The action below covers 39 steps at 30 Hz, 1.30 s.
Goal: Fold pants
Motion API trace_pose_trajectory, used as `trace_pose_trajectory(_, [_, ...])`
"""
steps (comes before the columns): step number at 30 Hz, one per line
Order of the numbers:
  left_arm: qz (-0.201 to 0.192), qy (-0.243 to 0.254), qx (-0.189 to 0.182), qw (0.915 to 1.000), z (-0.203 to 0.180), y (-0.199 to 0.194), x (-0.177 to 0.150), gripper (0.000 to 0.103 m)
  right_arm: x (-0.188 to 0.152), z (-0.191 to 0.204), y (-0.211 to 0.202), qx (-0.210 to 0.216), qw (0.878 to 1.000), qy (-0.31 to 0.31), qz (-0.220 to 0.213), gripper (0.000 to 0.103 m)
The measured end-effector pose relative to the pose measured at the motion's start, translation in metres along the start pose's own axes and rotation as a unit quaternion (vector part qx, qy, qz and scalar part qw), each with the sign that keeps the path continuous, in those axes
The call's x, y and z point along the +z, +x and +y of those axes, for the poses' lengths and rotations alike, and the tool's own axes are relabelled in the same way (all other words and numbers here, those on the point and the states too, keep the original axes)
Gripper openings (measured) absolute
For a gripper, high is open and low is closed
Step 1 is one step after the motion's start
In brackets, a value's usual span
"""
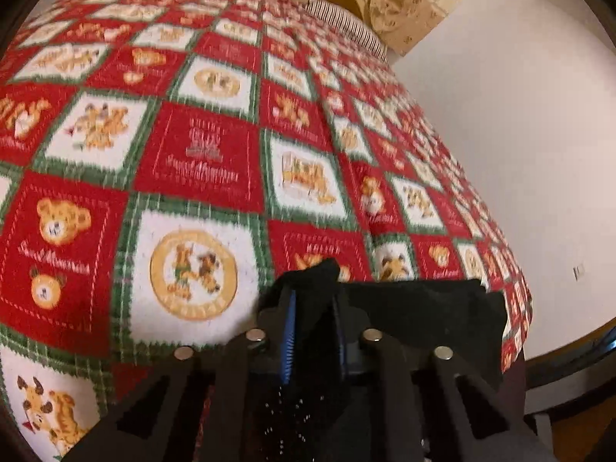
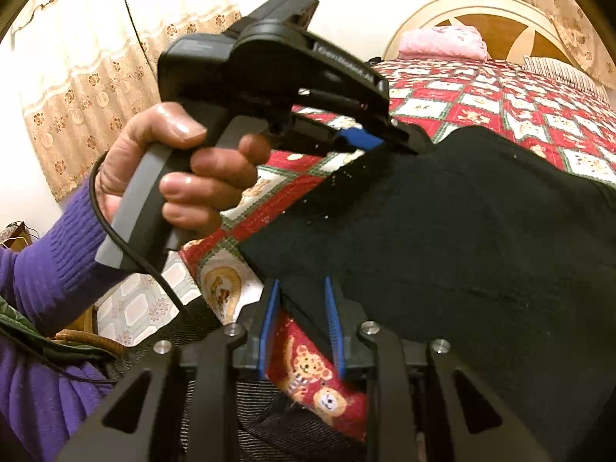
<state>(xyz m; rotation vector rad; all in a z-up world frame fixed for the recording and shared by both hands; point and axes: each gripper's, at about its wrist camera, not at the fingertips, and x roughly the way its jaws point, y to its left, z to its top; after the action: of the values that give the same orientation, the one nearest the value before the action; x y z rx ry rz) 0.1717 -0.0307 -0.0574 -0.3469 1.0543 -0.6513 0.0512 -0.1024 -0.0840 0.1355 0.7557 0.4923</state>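
The black pants (image 2: 462,231) hang stretched between my two grippers above a red, white and green bear-print blanket (image 2: 500,88). In the right wrist view my right gripper (image 2: 302,288) has its blue pads around the near edge of the cloth, with blanket showing in the gap below. A hand (image 2: 184,161) in a purple sleeve holds my left gripper (image 2: 389,142), pinched on the pants' far left edge. Seen from the left wrist, my left gripper (image 1: 312,296) is shut on a bunched fold of the pants (image 1: 423,308), which trail off to the right.
The blanket (image 1: 192,154) covers the whole bed. A pink pillow (image 2: 442,42) and a striped pillow (image 2: 558,69) lie by the cream headboard (image 2: 481,11). A white wall (image 1: 519,115) runs along the bed's right side. Patterned curtains (image 2: 77,77) hang behind the hand.
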Motion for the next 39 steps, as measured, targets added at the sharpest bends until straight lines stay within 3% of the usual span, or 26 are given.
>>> trace_pose_trajectory(4, [-0.043,0.002,0.032,0.9985,0.003,-0.012,0.008,0.016,0.001,0.006,0.0,-0.013,1.0,-0.009,0.005,0.026])
trace_pose_trajectory(7, [-0.108,0.026,0.109,0.9878,0.002,-0.037,0.014,0.016,0.005,0.012,-0.011,-0.022,0.999,-0.026,0.014,0.026])
trace_pose_trajectory(9, [-0.131,0.052,0.132,0.9813,-0.006,-0.054,0.015,0.016,0.008,0.013,-0.035,-0.04,0.998,-0.042,-0.008,0.026])
trace_pose_trajectory(12, [-0.134,0.119,0.147,0.9726,-0.031,-0.059,0.007,0.016,0.014,-0.004,-0.079,-0.112,0.992,-0.049,-0.041,0.026])
trace_pose_trajectory(15, [-0.119,0.176,0.128,0.9688,-0.06,-0.047,-0.011,0.016,0.015,-0.038,-0.117,-0.187,0.98,-0.017,-0.061,0.032])
trace_pose_trajectory(17, [-0.113,0.199,0.137,0.9638,-0.074,-0.034,-0.025,0.016,0.011,-0.066,-0.142,-0.246,0.966,0.022,-0.081,0.04])
trace_pose_trajectory(19, [-0.107,0.215,0.155,0.9584,-0.08,-0.023,-0.036,0.016,0.006,-0.087,-0.16,-0.289,0.949,0.06,-0.106,0.062])
trace_pose_trajectory(23, [-0.091,0.221,0.192,0.9519,-0.075,0.002,-0.058,0.016,0.011,-0.102,-0.164,-0.297,0.943,0.081,-0.125,0.068])
trace_pose_trajectory(24, [-0.097,0.221,0.197,0.9503,-0.073,0.004,-0.062,0.016,0.01,-0.105,-0.162,-0.288,0.946,0.084,-0.126,0.067])
trace_pose_trajectory(27, [-0.11,0.222,0.212,0.9453,-0.071,0.007,-0.068,0.016,0.013,-0.118,-0.13,-0.29,0.95,0.099,-0.054,0.028])
trace_pose_trajectory(28, [-0.113,0.225,0.216,0.9434,-0.073,0.007,-0.069,0.016,0.013,-0.12,-0.124,-0.298,0.948,0.101,-0.039,0.027])
trace_pose_trajectory(30, [-0.115,0.232,0.226,0.9391,-0.075,0.006,-0.07,0.018,0.013,-0.113,-0.127,-0.3,0.948,0.092,-0.052,0.021])
trace_pose_trajectory(32, [-0.123,0.222,0.227,0.9402,-0.075,-0.001,-0.069,0.019,0.02,-0.101,-0.136,-0.302,0.948,0.066,-0.072,0.019])
trace_pose_trajectory(34, [-0.137,0.209,0.228,0.941,-0.073,-0.007,-0.07,0.03,0.024,-0.099,-0.142,-0.303,0.947,0.049,-0.089,0.018])
trace_pose_trajectory(36, [-0.141,0.201,0.249,0.9367,-0.07,-0.003,-0.073,0.05,0.023,-0.114,-0.133,-0.316,0.944,0.055,-0.081,0.018])
trace_pose_trajectory(39, [-0.149,0.194,0.273,0.9303,-0.065,0.002,-0.077,0.057,0.012,-0.145,-0.114,-0.3,0.949,0.082,-0.053,0.019])
